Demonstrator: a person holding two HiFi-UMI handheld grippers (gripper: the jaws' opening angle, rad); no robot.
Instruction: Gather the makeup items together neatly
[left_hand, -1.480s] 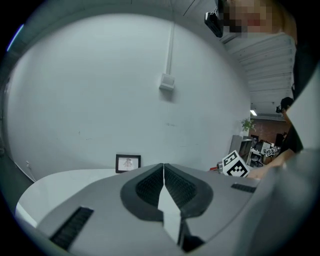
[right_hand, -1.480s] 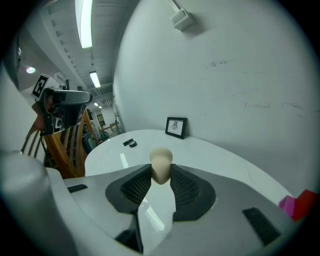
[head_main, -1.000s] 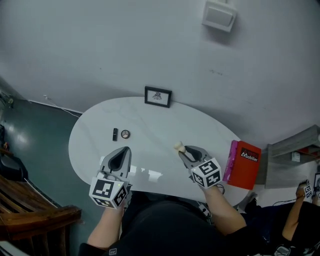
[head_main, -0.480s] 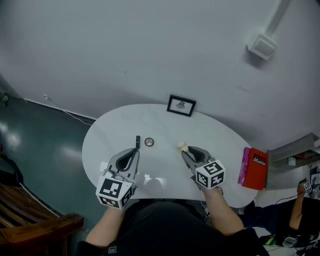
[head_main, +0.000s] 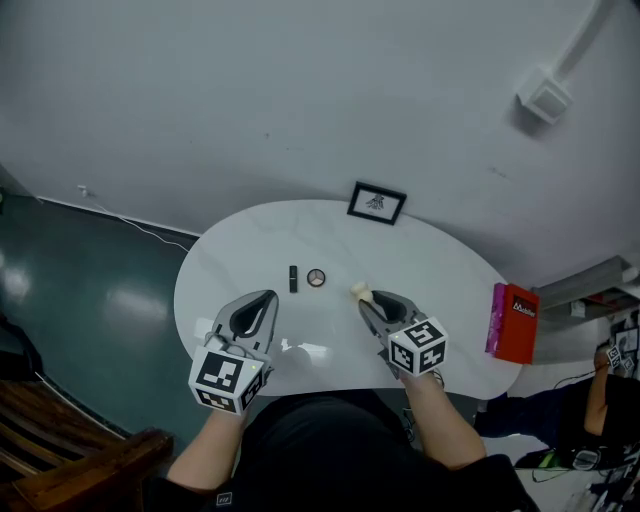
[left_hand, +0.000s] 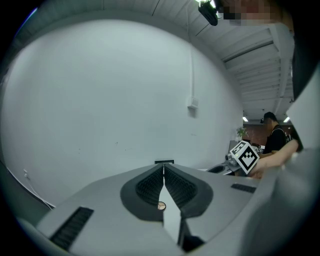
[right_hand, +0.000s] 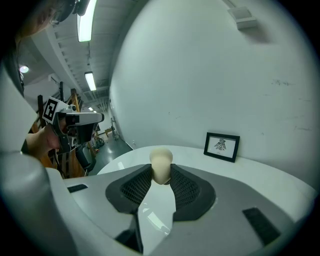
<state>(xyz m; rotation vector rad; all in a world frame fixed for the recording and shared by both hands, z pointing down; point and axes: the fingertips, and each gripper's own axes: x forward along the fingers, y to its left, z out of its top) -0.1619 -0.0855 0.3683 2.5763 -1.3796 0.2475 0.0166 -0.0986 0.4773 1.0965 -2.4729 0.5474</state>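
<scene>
— Edges, in the head view?
— The white oval surface (head_main: 440, 270) meets the wall (head_main: 300, 100) at the top of the frame. A framed picture (head_main: 376, 203) stands at that far rim and a red box (head_main: 515, 322) at the right rim. A black tube (head_main: 293, 279) and a round compact (head_main: 316, 278) lie side by side mid-surface, with bare top around them. The left tongs (head_main: 270, 296) sit just below the tube. The right tongs (head_main: 360, 294) sit just right of the compact.
— Left gripper view?
— The left tongs (left_hand: 163, 167) are pressed together on nothing; the round compact (left_hand: 161, 205) shows beneath them.
— Right gripper view?
— The right tongs (right_hand: 161, 172) clamp a cream sponge (right_hand: 161, 161). Bare surface (right_hand: 270, 175) runs ahead to the framed picture (right_hand: 222, 146).
</scene>
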